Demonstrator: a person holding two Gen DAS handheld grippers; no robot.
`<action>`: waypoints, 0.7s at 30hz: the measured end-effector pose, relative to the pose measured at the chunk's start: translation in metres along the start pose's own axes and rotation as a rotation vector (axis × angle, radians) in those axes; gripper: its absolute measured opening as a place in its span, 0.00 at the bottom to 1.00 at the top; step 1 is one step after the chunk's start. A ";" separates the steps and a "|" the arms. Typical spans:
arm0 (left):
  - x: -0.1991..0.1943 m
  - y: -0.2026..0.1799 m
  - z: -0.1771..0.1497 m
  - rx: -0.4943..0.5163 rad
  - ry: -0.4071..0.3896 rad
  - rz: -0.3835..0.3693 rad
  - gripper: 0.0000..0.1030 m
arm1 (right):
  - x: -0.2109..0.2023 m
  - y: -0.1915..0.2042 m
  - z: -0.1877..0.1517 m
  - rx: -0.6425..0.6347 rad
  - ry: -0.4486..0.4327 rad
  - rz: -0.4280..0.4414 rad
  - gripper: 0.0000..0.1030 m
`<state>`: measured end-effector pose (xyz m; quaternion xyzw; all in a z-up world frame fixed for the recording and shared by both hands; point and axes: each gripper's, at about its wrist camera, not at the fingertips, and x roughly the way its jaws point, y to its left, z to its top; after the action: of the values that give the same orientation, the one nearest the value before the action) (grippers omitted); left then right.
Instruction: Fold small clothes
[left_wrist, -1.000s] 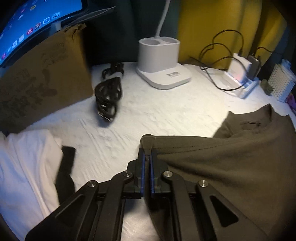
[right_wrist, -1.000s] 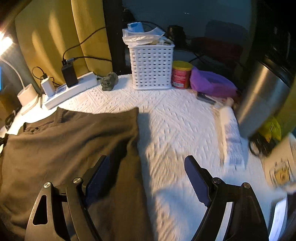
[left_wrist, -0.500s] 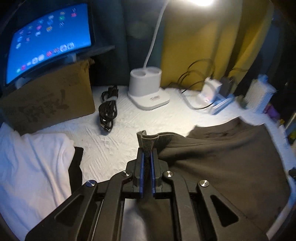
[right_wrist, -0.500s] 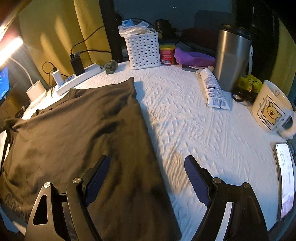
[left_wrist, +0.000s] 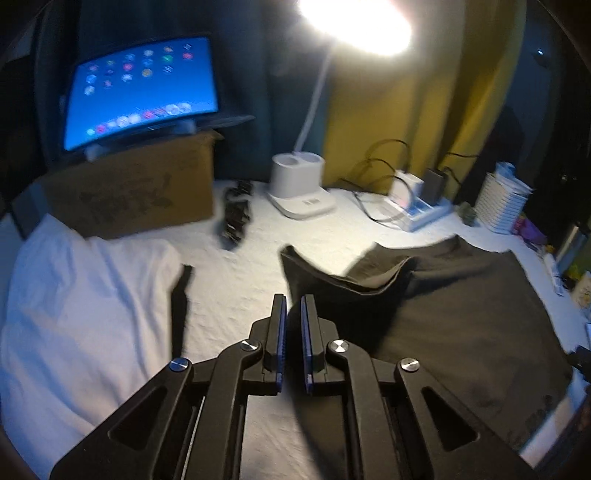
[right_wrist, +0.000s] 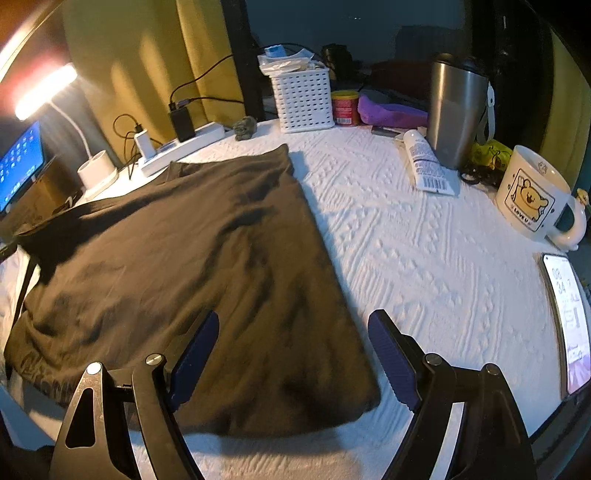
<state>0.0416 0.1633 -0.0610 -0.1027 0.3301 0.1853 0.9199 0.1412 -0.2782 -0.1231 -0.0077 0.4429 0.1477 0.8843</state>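
**Dark T-shirt partly folded, more folds judged outstanding**

Dark T-shirt (right_wrist: 192, 266) is spread on the white textured cloth (right_wrist: 424, 258) that covers the table, with its left side turned over onto the body; the turned-over flap (left_wrist: 332, 273) is seen in the left wrist view, slightly raised and creased at its edge. The right edge is laid straight, and the neck end is pointed toward the power strip (right_wrist: 184, 147). A first lengthwise fold is judged to be done or nearly done; a fold of the other side and a crosswise fold are judged to be left. A white garment (left_wrist: 81, 314) is lying to the left, crumpled and apparently unfolded.

The left gripper (left_wrist: 292, 332) is held above the shirt's left edge with its jaws nearly together; only a narrow gap is seen between the blue pads, and no cloth is gripped there. The right gripper (right_wrist: 291, 354) is held wide open over the shirt's near right corner, and nothing is held.

The shirt is seen as a soft, matte, dark brown knit that drapes limply and wrinkles easily. The table cloth is quilted with a raised pattern. Hard, glossy things are set around the edge: a ceramic mug (right_wrist: 532, 195), a steel tumbler (right_wrist: 454, 110) and a perforated plastic basket (right_wrist: 303, 98).
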 end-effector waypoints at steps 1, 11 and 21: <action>0.000 0.004 0.001 -0.001 -0.014 0.009 0.08 | 0.000 0.001 -0.003 0.000 0.002 0.005 0.82; 0.008 0.009 0.009 -0.008 0.003 -0.017 0.24 | 0.001 0.005 -0.020 0.017 0.030 0.020 0.82; -0.001 -0.030 -0.029 -0.030 0.101 -0.200 0.33 | -0.015 0.000 -0.046 0.072 0.055 0.026 0.82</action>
<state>0.0368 0.1270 -0.0803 -0.1584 0.3611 0.0919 0.9144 0.0969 -0.2890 -0.1391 0.0257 0.4723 0.1431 0.8694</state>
